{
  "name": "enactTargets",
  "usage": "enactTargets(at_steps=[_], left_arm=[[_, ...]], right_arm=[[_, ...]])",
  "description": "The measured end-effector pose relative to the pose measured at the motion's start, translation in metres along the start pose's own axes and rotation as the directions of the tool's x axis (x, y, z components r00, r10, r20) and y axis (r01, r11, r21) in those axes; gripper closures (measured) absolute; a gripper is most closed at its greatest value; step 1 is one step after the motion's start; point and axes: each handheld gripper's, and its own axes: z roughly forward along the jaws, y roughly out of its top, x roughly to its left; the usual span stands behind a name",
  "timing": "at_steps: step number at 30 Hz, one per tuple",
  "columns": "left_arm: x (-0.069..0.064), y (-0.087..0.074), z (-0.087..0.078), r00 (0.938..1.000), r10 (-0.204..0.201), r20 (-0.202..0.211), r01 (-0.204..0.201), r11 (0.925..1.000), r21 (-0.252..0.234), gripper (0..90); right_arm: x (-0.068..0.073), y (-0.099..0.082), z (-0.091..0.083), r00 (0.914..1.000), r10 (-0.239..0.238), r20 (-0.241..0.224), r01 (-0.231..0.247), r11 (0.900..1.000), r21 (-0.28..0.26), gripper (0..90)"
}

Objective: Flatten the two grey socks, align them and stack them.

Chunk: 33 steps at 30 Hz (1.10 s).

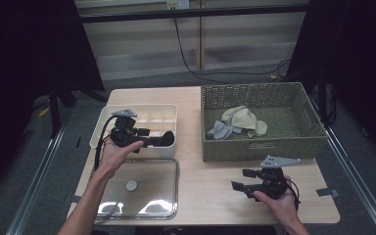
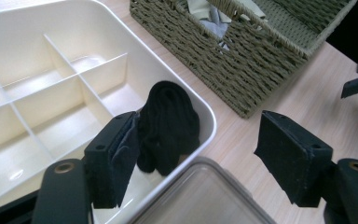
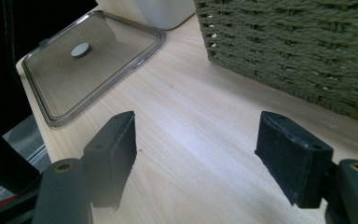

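A black sock (image 2: pixel 170 123) lies bunched in the corner compartment of the white divided box (image 2: pixel 182 81), leaning against its wall. My left gripper (image 2: pixel 196 158) hovers over that corner with its jaws wide apart. One pad stands right beside the sock and the other is out over the table, so nothing is pinched. In the high view the left gripper (image 1: pixel 149 138) sits at the box's (image 1: pixel 142 106) front edge with the sock (image 1: pixel 167 138) just past its tips. My right gripper (image 3: pixel 196 154) is open over bare tabletop, with nothing between its jaws. From above, the right gripper (image 1: pixel 241 179) is in front of the basket.
A green woven basket (image 1: pixel 264 147) at the right holds several pale socks (image 1: pixel 237 121). The box's clear lid (image 1: pixel 147 196) lies flat in front of the box, close to the table's near edge. Bare wood lies between the lid and the right gripper.
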Motion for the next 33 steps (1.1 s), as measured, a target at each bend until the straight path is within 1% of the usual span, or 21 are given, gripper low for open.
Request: enactTargets(at_steps=[3,5,7,11,12,16,18,21,22,23,25,27,28,30,33], left_arm=[[-0.001,-0.009,-0.005,0.9999,-0.011,0.000,0.011,0.9998,-0.019,29.4],[-0.002,-0.015,-0.008,0.9998,-0.021,0.007,0.021,0.9990,-0.040,30.0],[-0.004,-0.019,-0.011,0.9998,-0.020,0.004,0.020,0.9987,-0.047,30.3],[-0.010,-0.028,-0.016,0.9998,-0.011,0.018,0.012,0.9979,-0.064,30.8],[-0.012,-0.031,-0.017,0.9999,-0.007,0.015,0.008,0.9976,-0.069,31.0],[-0.018,-0.042,-0.019,1.0000,-0.007,0.005,0.007,0.9971,-0.075,31.9],[-0.021,-0.048,-0.019,0.9999,-0.011,0.008,0.012,0.9966,-0.082,32.7],[-0.028,-0.058,-0.019,0.9999,0.005,0.011,-0.005,0.9969,-0.078,34.4],[-0.030,-0.061,-0.019,0.9997,0.009,0.023,-0.007,0.9961,-0.088,35.8],[-0.032,-0.064,-0.018,0.9995,0.021,0.025,-0.018,0.9956,-0.092,37.1],[-0.036,-0.070,-0.017,0.9992,0.017,0.036,-0.014,0.9964,-0.084,37.3],[-0.040,-0.076,-0.017,0.9991,0.011,0.040,-0.007,0.9964,-0.085,37.2],[-0.042,-0.079,-0.017,0.9987,0.008,0.050,-0.003,0.9961,-0.089,36.7],[-0.045,-0.086,-0.017,0.9982,-0.010,0.059,0.016,0.9949,-0.099,35.7],[-0.050,-0.094,-0.018,0.9984,-0.007,0.057,0.013,0.9956,-0.092,34.0]], right_arm=[[0.000,0.001,0.000,1.0000,-0.002,0.002,0.002,1.0000,-0.002,28.4],[-0.001,0.003,-0.002,1.0000,0.002,0.003,-0.002,1.0000,-0.009,28.4],[-0.002,0.004,-0.004,1.0000,0.004,0.002,-0.004,0.9998,-0.019,28.4],[-0.006,0.006,-0.006,0.9999,0.010,0.007,-0.010,0.9995,-0.029,28.4],[-0.007,0.006,-0.007,0.9999,0.011,0.010,-0.011,0.9995,-0.031,28.5],[-0.009,0.010,-0.008,0.9999,0.008,0.012,-0.008,0.9994,-0.034,29.5],[-0.009,0.012,-0.009,0.9999,0.011,0.010,-0.010,0.9992,-0.039,30.5],[-0.009,0.014,-0.011,1.0000,0.006,0.007,-0.006,0.9989,-0.047,32.1],[-0.010,0.015,-0.012,1.0000,0.006,0.008,-0.005,0.9987,-0.052,33.0],[-0.010,0.016,-0.013,1.0000,0.006,0.006,-0.005,0.9985,-0.054,34.2],[-0.011,0.017,-0.014,0.9999,0.010,0.002,-0.010,0.9981,-0.061,35.2],[-0.011,0.020,-0.015,0.9999,0.011,-0.002,-0.011,0.9978,-0.065,37.1],[-0.011,0.021,-0.016,0.9999,0.010,-0.005,-0.010,0.9975,-0.070,37.0],[-0.012,0.024,-0.017,0.9999,0.013,-0.011,-0.014,0.9972,-0.074,37.7],[-0.013,0.029,-0.017,0.9998,0.012,-0.018,-0.013,0.9969,-0.077,40.3]])
